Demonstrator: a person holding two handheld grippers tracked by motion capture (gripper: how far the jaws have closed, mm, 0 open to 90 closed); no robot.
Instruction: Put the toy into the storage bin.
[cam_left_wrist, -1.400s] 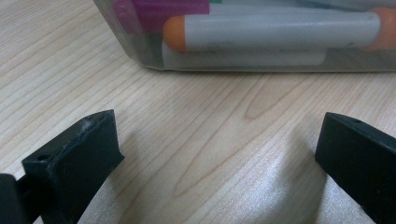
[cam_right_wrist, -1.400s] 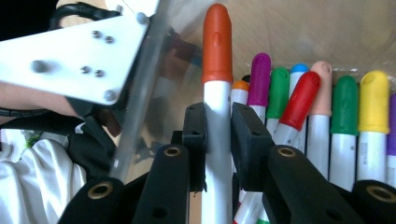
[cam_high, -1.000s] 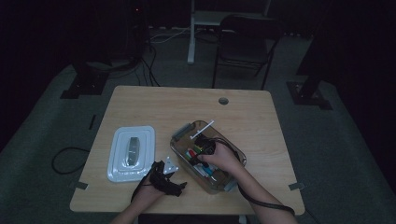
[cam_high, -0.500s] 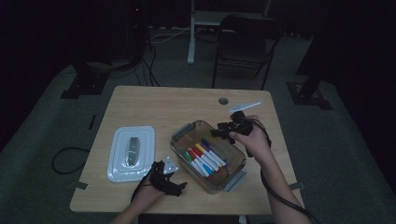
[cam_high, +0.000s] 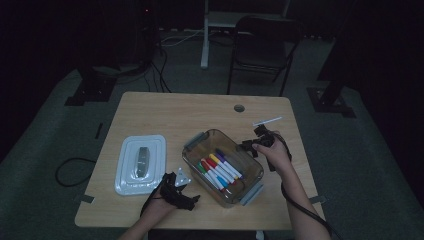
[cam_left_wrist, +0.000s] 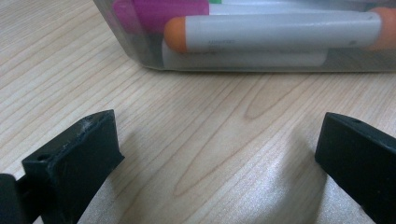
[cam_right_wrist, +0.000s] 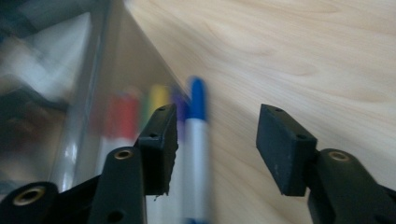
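Left gripper (cam_high: 192, 199): jaws apart, empty, resting on tabletop (cam_high: 165, 112) beside clear bin (cam_high: 252, 171). Markers (cam_high: 220, 170): in bin; light, rigid, smooth barrels, best pinched mid-barrel. Right gripper (cam_high: 248, 140): jaws just opening, empty, at bin's far rim. White stick (cam_high: 267, 121): beyond.

dark studio: stands (cam_high: 92, 82), cables (cam_high: 160, 70)

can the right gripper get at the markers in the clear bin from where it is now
Probably yes. The right gripper sits at the far right rim of the clear bin, its jaws apart with nothing in them. The bin is uncovered, its lid lies aside, and the markers lie exposed.
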